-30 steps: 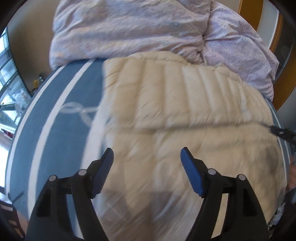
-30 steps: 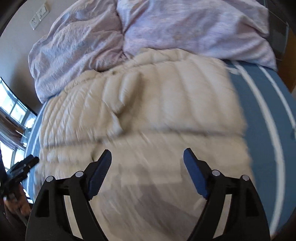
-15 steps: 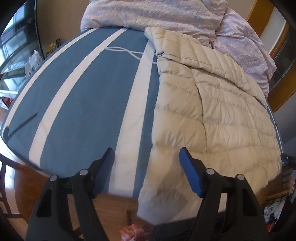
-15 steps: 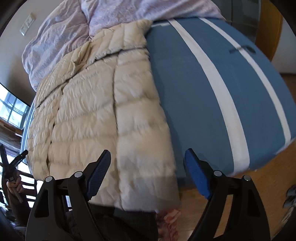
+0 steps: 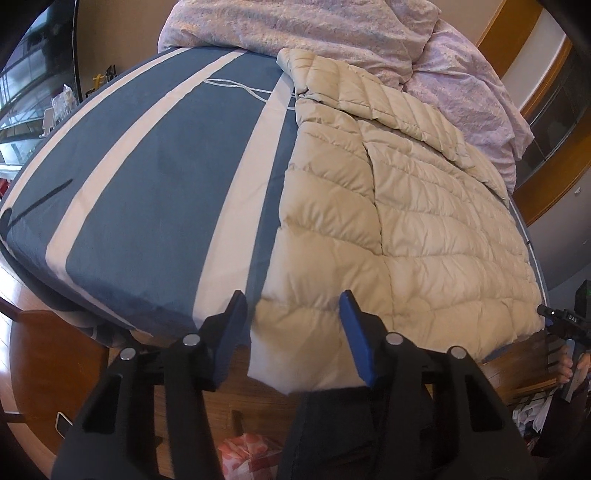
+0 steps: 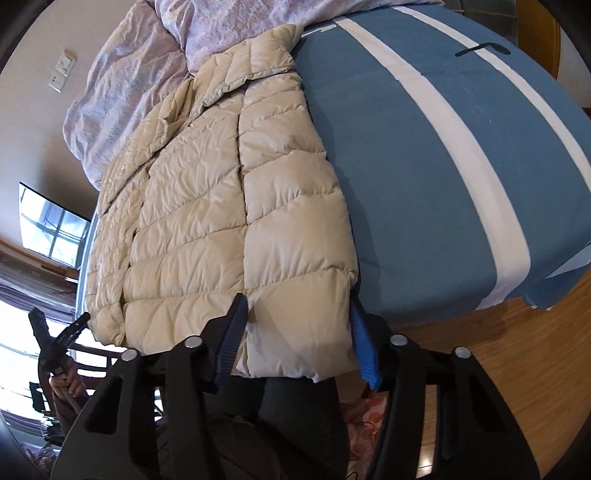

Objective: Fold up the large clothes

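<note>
A bed covered in a blue sheet with broad white stripes (image 5: 155, 177) fills both views, standing on a brown wooden floor (image 6: 517, 369). At the head of the bed lies a crumpled pale lilac duvet (image 5: 332, 33), bunched in two mounds against a beige wall that carries two white wall sockets (image 6: 61, 75). A window (image 6: 51, 229) shows in the right wrist view.

One garment is here — a cream quilted down jacket (image 5: 406, 221), spread flat lengthwise along one side of the bed, its collar end touching the duvet and its hem hanging just over the foot edge. One pink patterned packet (image 5: 247, 458) sits on the floor below.

There are two grippers. The left gripper (image 5: 293, 332) hovers at one hem corner, its blue-padded jaws spread apart with the fabric between them but not pinched. The right gripper (image 6: 299, 336) sits at the other hem corner, jaws likewise wide apart astride the hem — gripping nothing.
</note>
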Motion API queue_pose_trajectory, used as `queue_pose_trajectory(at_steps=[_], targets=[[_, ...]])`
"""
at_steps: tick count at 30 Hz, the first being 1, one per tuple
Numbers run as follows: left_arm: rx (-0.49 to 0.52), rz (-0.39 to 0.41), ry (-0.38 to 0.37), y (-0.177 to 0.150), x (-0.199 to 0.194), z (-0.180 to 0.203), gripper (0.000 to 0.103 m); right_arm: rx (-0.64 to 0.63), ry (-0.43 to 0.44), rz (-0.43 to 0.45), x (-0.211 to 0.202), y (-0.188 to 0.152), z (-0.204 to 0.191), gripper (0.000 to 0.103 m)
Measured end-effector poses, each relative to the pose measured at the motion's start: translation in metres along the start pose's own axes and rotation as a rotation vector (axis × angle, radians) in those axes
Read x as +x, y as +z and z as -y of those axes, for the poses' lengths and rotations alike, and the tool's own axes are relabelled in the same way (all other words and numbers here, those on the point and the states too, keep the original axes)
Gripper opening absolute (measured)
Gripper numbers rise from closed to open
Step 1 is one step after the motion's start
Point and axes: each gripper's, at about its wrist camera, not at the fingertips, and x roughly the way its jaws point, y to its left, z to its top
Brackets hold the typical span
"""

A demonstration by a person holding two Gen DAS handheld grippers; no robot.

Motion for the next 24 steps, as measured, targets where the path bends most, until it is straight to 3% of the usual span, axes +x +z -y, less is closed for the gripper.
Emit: queue_pose_trajectory(at_steps=[4, 8, 14, 24], targets=[[0.016, 0.0, -0.004, -0.008, -0.002, 0.005, 0.045, 0.008, 0.039, 0.0, 0.001, -0.003, -0.001, 0.05], [0.021, -0.014, -0.02, -0.009, 0.001, 0.009, 0.022, 0.008, 0.063, -0.011, 0.007, -0.004, -0.004, 0.03], [0.053, -0.013, 0.031, -0.007, 0.001, 0.021, 0.005, 0.005, 0.072, 0.015, 0.003, 0.0, -0.007, 0.014], [0.085, 0.151, 0.084, 0.029, -0.042, 0.034, 0.004, -0.051, 0.041, 0.183, -0.03, 0.025, -0.033, 0.011]])
